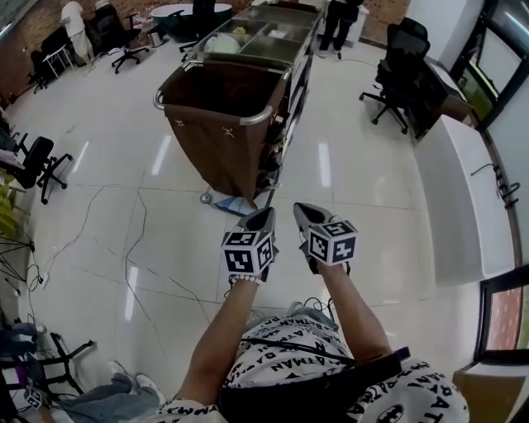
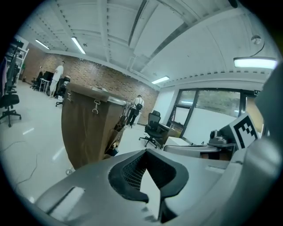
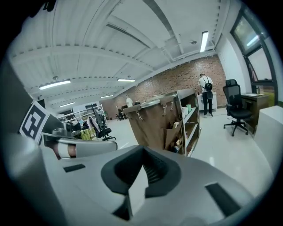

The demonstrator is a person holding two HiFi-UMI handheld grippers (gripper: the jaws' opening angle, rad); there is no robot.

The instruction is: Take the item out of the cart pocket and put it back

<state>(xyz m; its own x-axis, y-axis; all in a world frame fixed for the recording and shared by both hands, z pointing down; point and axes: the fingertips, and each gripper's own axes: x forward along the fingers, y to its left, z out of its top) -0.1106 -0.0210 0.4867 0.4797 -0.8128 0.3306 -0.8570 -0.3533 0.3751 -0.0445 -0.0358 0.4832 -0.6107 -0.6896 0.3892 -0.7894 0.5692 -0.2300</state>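
Observation:
A service cart with a brown fabric bag [image 1: 223, 124] stands ahead on the white tiled floor. Its side shelves and pockets [image 1: 277, 153] face right and hold small items that are too small to make out. The same cart [image 2: 88, 128] appears in the left gripper view, and in the right gripper view the cart [image 3: 154, 123] shows a brown side pocket [image 3: 173, 132]. My left gripper [image 1: 263, 216] and right gripper [image 1: 307, 211] hover side by side close to my body, well short of the cart. Both are shut with nothing between the jaws.
Black office chairs [image 1: 397, 74] stand at the right and another chair [image 1: 37, 165] at the left. A white counter [image 1: 463, 190] runs along the right side. Cables [image 1: 124, 256] trail over the floor at left. A person [image 1: 339, 21] stands beyond the cart.

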